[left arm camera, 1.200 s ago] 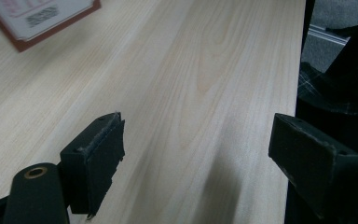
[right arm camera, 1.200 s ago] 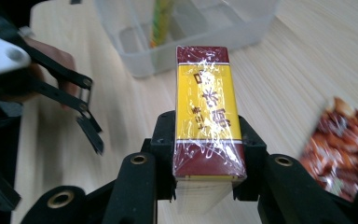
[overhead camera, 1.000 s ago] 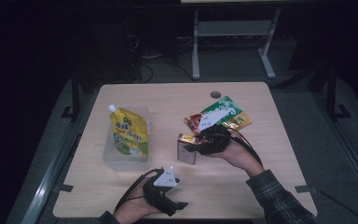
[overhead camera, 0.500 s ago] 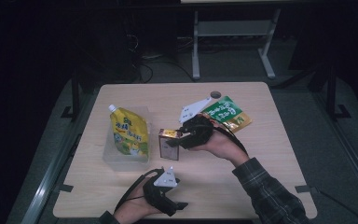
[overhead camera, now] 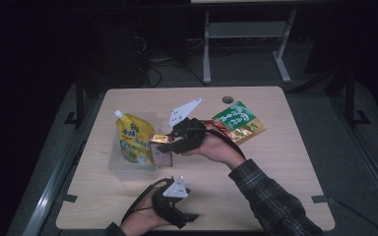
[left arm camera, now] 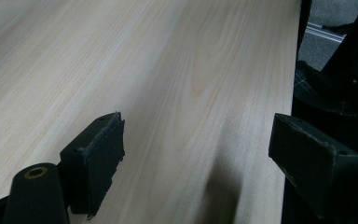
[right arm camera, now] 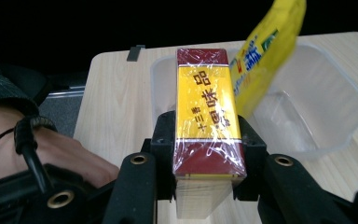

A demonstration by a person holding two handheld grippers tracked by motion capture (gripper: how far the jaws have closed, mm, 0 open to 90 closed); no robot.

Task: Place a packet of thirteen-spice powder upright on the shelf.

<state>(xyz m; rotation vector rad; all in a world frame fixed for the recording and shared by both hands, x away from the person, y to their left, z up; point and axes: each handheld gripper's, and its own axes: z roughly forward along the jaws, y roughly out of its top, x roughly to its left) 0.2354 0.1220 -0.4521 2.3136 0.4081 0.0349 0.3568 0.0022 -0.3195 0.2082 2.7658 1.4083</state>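
My right gripper (overhead camera: 165, 145) is shut on a yellow and dark red box (right arm camera: 207, 112) wrapped in clear film, and holds it at the rim of a clear plastic tub (right arm camera: 307, 98) on the left of the table. A yellow spouted pouch (overhead camera: 134, 137) leans inside that tub (overhead camera: 128, 167); in the right gripper view the pouch (right arm camera: 265, 51) rises just right of the box. The box (overhead camera: 160, 150) hangs by the tub's right side. Near the front edge my left gripper (overhead camera: 189, 219) rests open over bare wood, its fingers (left arm camera: 98, 154) wide apart with nothing between them.
A green snack bag (overhead camera: 238, 120) lies at the back right of the wooden table (overhead camera: 285, 162), with a red packet partly under my right hand. A round cable hole (overhead camera: 227, 100) sits near the back edge. Dark floor and a metal frame lie beyond.
My right gripper has carried the box leftward and a little upward, from the table's middle to the tub's right rim. The left hand has stayed where it was.
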